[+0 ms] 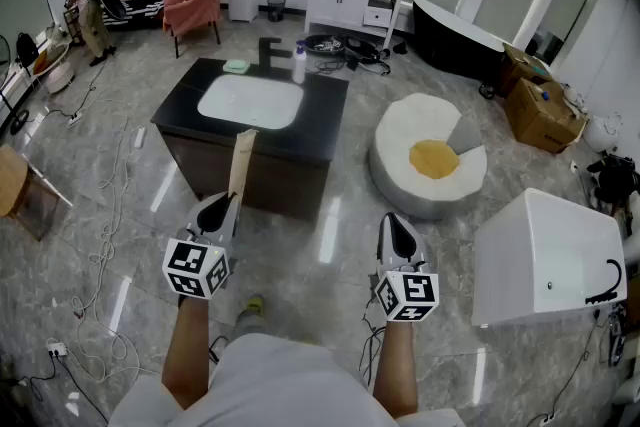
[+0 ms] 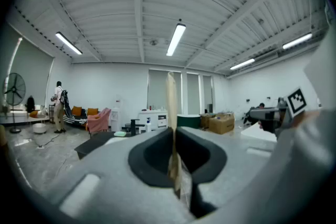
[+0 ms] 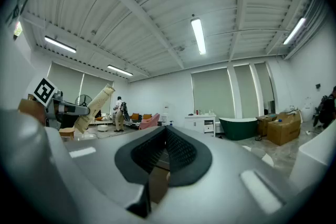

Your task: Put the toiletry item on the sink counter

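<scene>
A long cream toiletry tube (image 1: 241, 166) stands up from my left gripper (image 1: 216, 212), whose jaws are shut on its lower end. In the left gripper view the tube (image 2: 171, 107) shows edge-on, pinched in the left gripper (image 2: 174, 136). The right gripper view shows the tube (image 3: 95, 102) tilted at the left. My right gripper (image 1: 399, 233) is shut and holds nothing; its jaws meet in the right gripper view (image 3: 165, 135). The black sink counter (image 1: 322, 127) with a white basin (image 1: 250, 102) stands just beyond both grippers.
On the counter are a black faucet (image 1: 268, 50), a white bottle (image 1: 299, 63) and a green soap (image 1: 236, 66). A round white seat (image 1: 400, 130) and a white tub (image 1: 550, 260) stand to the right. A person (image 1: 88, 10) stands far back left. Cables cross the floor.
</scene>
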Available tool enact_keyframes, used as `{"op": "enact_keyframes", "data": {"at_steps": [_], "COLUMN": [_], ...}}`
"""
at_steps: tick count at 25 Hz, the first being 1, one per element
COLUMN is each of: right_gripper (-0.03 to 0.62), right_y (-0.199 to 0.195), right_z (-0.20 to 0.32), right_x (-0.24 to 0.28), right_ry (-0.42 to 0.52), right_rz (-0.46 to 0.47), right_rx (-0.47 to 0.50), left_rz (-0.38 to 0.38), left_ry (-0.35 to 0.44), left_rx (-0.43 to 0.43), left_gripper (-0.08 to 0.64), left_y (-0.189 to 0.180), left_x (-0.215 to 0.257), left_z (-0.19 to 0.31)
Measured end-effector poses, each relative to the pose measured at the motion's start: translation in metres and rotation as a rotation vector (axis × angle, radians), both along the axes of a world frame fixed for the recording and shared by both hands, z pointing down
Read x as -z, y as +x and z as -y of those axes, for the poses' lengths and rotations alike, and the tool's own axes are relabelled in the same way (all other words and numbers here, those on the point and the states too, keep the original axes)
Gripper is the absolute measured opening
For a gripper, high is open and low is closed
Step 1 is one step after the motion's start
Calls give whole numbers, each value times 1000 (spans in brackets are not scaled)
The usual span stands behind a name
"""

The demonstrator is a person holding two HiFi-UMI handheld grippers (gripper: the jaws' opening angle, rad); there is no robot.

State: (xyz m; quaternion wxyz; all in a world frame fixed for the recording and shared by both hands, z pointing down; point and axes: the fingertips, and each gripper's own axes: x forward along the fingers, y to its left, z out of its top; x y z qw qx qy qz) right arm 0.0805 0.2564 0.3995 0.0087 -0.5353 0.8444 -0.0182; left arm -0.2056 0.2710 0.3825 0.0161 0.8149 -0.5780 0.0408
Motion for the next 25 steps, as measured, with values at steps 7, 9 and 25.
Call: {"op": "enact_keyframes", "data": {"at_steps": [7,9,25], "right_gripper": [3,3,3], "right_y": [2,2,26], "right_z": [-8,-9,-7], "right_x": [-4,-4,-8], "right_ry": [-4,-5,-5], "right_rz": [-7,-6,54], "right_rx": [13,14,7], "left_rz": [6,10,39], "left_ry": [1,1,-15], "left_rx": [0,-1,-28], "left_gripper": [12,12,12], "left_y": [9,11,38], "left_x": [0,1,0], "left_z": [-8,-10,-1]}}
